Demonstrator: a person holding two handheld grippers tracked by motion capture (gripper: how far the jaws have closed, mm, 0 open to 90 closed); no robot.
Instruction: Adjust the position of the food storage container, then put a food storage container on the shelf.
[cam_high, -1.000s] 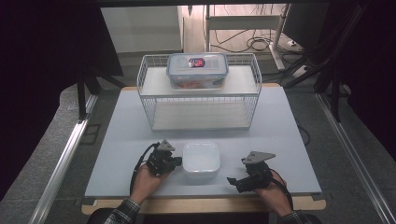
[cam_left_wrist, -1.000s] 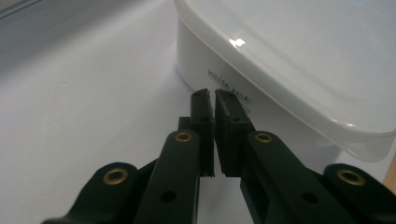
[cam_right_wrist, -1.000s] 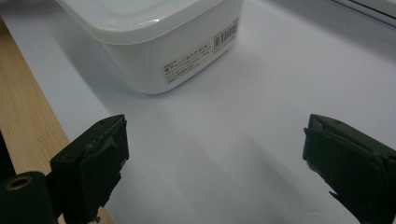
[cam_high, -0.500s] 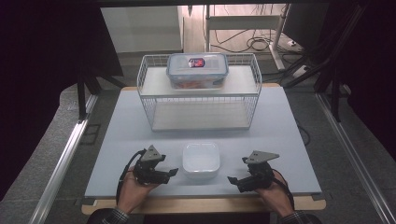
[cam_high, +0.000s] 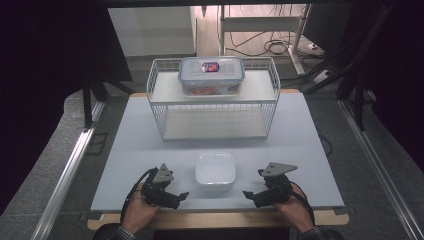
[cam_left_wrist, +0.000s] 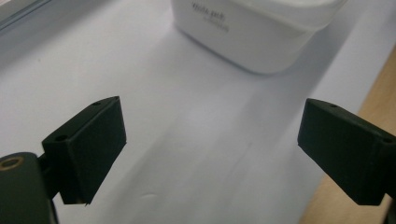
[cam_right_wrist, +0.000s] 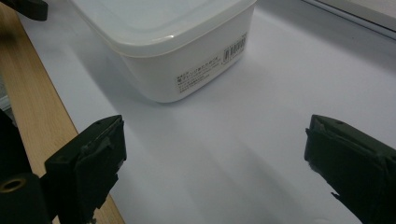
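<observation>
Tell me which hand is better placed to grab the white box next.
Probably either; slight edge to the right. Both tongs, left and right, are open and empty beside the white box. The left's jaws have just been opening; the right faces the box's side squarely.

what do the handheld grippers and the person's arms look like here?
Both the left gripper and right gripper are black, each topped by a grey three-cornered plate, with a black cable looping back over the wrist. Jaws are chunky black blocks with small screw holes. Dark plaid sleeve cuffs show at the bottom edge.
</observation>
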